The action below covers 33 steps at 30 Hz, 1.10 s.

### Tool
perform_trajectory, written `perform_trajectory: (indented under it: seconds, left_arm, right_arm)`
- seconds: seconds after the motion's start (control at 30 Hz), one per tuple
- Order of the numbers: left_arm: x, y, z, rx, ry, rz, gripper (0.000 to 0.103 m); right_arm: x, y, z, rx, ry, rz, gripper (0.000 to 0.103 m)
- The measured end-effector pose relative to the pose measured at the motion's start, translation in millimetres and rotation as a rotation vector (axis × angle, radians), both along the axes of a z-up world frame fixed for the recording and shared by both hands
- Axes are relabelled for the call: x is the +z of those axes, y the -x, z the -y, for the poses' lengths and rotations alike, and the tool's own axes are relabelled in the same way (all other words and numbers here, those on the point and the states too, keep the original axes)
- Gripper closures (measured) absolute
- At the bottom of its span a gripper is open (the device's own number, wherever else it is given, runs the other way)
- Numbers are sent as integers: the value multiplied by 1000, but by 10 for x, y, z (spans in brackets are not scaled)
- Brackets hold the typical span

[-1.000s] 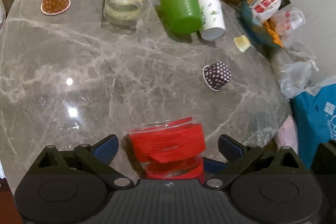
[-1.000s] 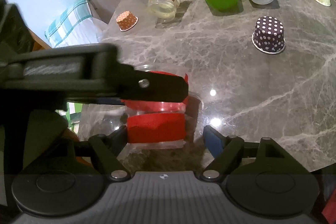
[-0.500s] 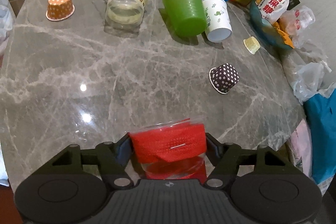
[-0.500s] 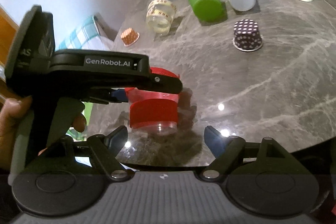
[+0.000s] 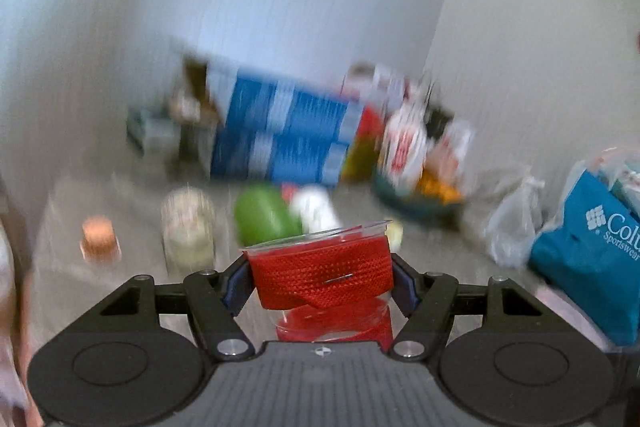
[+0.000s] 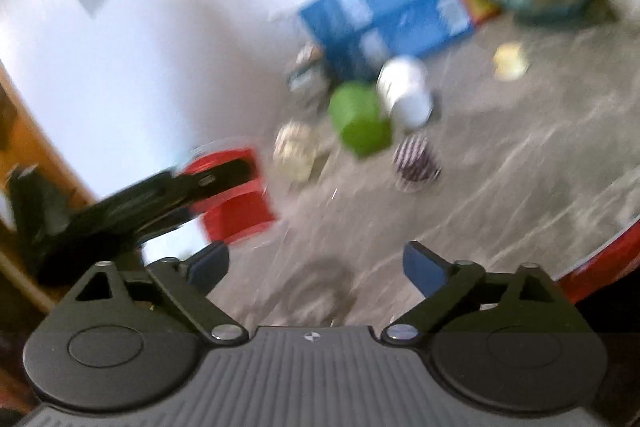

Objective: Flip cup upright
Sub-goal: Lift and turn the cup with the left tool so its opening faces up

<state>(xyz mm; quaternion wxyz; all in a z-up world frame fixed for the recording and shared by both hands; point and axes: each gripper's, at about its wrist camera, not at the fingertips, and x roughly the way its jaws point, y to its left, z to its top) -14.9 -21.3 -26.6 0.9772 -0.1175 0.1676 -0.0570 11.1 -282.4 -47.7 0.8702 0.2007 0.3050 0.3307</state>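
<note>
Between the left gripper [image 5: 320, 277] fingers, clear red-wrapped cup [image 5: 322, 277] clamped, rim up, right gripper [image 6: 316, 263] spread empty.

Pale wall [image 5: 280, 7], grey marble table [image 6: 500, 187]

On the grey marble counter [image 6: 520, 187] a green cup [image 6: 360, 123] lies beside a white cup [image 6: 406, 93], a dotted liner [image 6: 416, 163] nearby; a blue box [image 5: 280, 139] stands behind, a teal bag [image 5: 592, 259] at the right
</note>
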Motion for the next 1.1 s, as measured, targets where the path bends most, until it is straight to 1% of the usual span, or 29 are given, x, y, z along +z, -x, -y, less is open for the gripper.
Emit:
perform_trajectory:
  seconds: [0.07, 0.17, 0.27, 0.3, 0.37, 0.43, 0.5, 0.67, 0.77, 0.87, 0.93, 1.0, 1.1]
  left_arm:
    - [21, 161, 112, 28, -68, 105, 33]
    - [14, 398, 341, 69, -196, 280, 34]
    - [-16, 517, 539, 124, -307, 401, 34]
    - [-28, 538, 594, 144, -337, 424, 34]
    - [-68, 508, 658, 177, -365, 437, 34]
    - [-115, 450, 720, 194, -378, 414, 34]
    - [-206, 398, 767, 182, -357, 383, 34]
    - [-486, 387, 860, 205, -342, 392, 34]
    - [-646, 374, 855, 223, -317, 359, 34]
    - [-793, 378, 855, 229, -331, 333, 34]
    - [-864, 368, 858, 234, -355, 323, 34]
    - [-922, 358, 845, 235, -382, 313, 34]
    - [-959, 330, 793, 235, -386, 285, 34]
  right_arm:
    - [5, 15, 75, -17, -31, 18, 1]
    - [-24, 2, 146, -23, -80, 10, 1]
    - [-53, 45, 208, -62, -110, 29, 1]
    - [-63, 63, 233, -74, -120, 36, 1]
    - [-98, 110, 267, -94, -132, 49, 1]
    - [-121, 170, 331, -106, -137, 57, 1]
    - [-162, 209, 369, -125, -136, 52, 1]
    - [-300, 284, 461, -170, -145, 49, 1]
    - [-390, 316, 493, -189, -133, 41, 1]
    - [-451, 353, 478, -204, -97, 47, 1]
    - [-480, 372, 443, -201, -74, 56, 1]
    - [-525, 386, 439, -194, -79, 55, 1]
    - [-577, 394, 425, -189, -81, 46, 1]
